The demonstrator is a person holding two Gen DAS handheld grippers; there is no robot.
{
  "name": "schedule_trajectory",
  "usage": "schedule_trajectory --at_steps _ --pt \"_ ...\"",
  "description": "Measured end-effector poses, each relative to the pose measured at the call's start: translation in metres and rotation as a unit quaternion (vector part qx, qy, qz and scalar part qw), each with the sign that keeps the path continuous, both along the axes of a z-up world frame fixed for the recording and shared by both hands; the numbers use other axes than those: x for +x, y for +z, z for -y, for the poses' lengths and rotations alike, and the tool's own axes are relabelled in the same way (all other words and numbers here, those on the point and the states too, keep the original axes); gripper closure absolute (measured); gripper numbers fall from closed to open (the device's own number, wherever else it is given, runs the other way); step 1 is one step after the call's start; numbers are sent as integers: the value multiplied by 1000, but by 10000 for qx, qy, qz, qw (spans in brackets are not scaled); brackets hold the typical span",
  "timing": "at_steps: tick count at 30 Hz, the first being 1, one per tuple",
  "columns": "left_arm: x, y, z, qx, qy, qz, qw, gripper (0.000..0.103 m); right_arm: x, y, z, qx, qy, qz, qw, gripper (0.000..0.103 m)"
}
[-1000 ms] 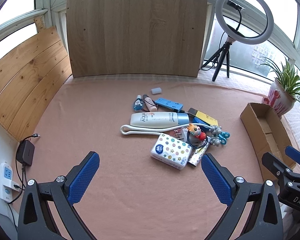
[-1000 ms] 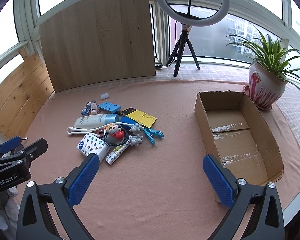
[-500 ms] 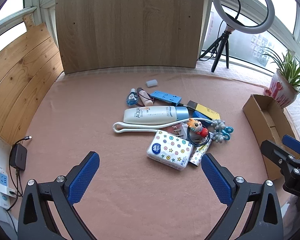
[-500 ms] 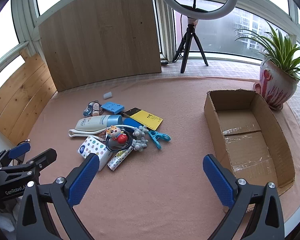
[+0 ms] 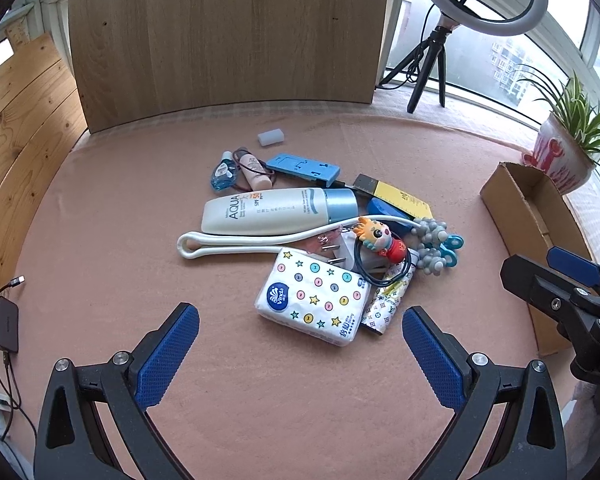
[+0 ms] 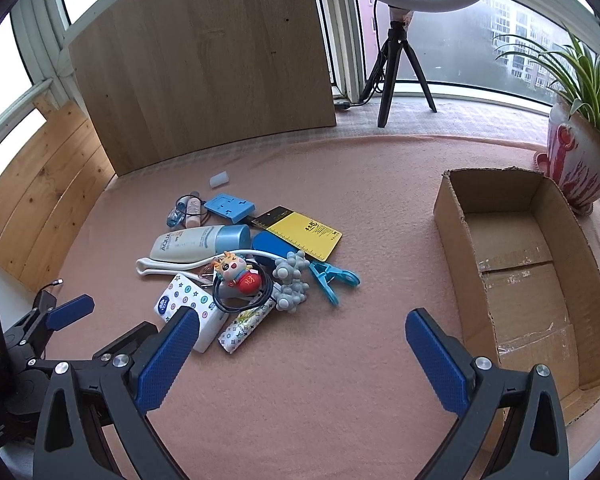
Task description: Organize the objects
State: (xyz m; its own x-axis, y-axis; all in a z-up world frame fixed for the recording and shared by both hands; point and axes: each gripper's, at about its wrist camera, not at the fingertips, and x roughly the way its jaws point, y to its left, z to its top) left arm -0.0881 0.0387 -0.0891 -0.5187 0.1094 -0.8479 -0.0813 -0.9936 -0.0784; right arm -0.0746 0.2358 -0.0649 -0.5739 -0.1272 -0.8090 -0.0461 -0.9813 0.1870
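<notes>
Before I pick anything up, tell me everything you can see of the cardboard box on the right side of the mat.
The cardboard box is plain brown corrugated card, rectangular, open at the top with no flaps showing and ragged rims. It sits upright on the pink mat, its long side running away from the camera. Nothing lies inside it; clear tape strips cross its floor. Its far right corner stands close to the red and white plant pot; whether they touch is unclear. The object pile lies apart, to its left.
</notes>
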Motion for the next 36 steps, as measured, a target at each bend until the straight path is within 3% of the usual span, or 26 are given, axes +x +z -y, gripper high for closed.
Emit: schedule_trajectory --at_steps 8,16,20,26,29,36 --pt "-13 -18 14 68 80 186 9998 1 -17 -13 -7 -77 12 192 9998 7" --pt "-24 -30 15 281 -101 382 9988 2 -36 -28 -13 -510 112 481 9975 13" --pt "-31 -38 7 152 -217 411 9988 2 -41 -39 -9 -851 177 743 9934 24" --pt "-40 -50 -2 -80 -400 470 9981 2 -47 -60 -7 -1236 111 1114 9860 32" --pt "-42 -55 -4 -100 -452 511 9976 2 -52 -68 -3 -1320 113 1276 9829 41" --pt "-45 -65 -6 -92 -537 583 9968 4 -61 -80 7 -1423 191 1513 9780 49"
